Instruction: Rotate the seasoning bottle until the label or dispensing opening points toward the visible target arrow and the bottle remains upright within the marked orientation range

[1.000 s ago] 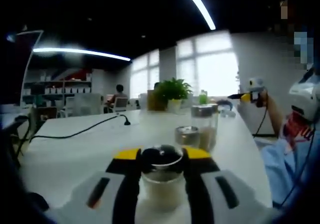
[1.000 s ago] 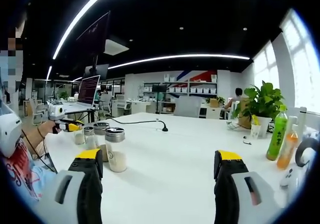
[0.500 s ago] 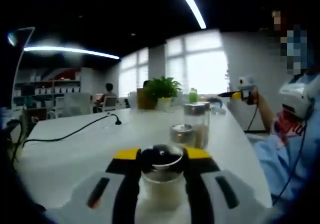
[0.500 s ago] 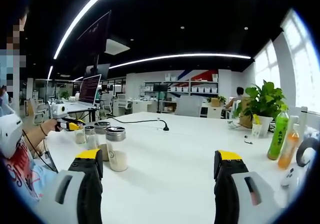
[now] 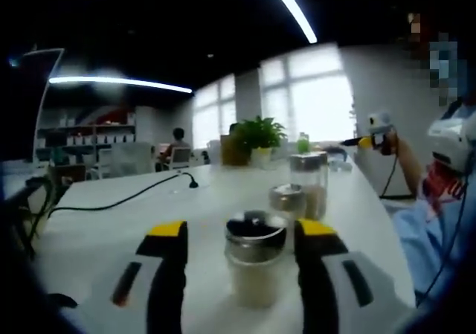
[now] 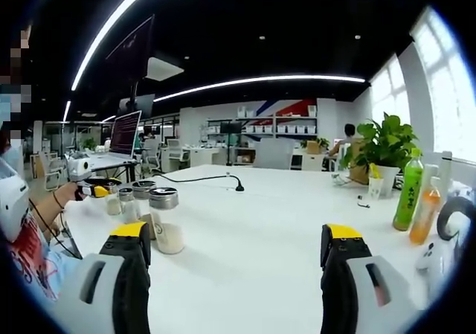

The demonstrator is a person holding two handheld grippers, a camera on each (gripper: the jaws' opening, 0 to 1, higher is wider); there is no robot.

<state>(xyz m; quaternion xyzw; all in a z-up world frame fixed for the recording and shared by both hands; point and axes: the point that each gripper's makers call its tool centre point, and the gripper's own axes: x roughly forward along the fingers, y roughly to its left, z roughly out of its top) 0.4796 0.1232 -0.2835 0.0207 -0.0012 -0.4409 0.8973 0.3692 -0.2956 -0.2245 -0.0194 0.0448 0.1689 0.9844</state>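
Bottle (image 5: 255,267) stands upright on the white desk (image 5: 111,222), centred between the left tongs (image 5: 242,233), whose jaws are spread with a gap on each side and touch nothing. Right tongs (image 6: 238,241) are likewise released, over bare desk and well clear of the bottle.

No target arrow or range marking is readable in either view, and no label or opening direction can be made out on the bottle. Judgement: the turn should be checked against the mark before anything else.

To do the step well:
- close squarely on the glass body below the dark lid, not on the lid
- twist about the vertical axis and keep the base flat on the desk
- turn in small steps, regrip rather than over-roll the hand
- avoid the two jars (image 5: 301,189) just behind

View differences:
- left gripper view gives jaw-to-bottle clearance, the cable (image 5: 119,196) and the plant (image 5: 256,137) by the windows
- right gripper view shows the left tongs (image 6: 100,190) from the side beside the jar group (image 6: 149,215), plus a laptop (image 6: 123,137) and two drink bottles (image 6: 413,200) at the far edge
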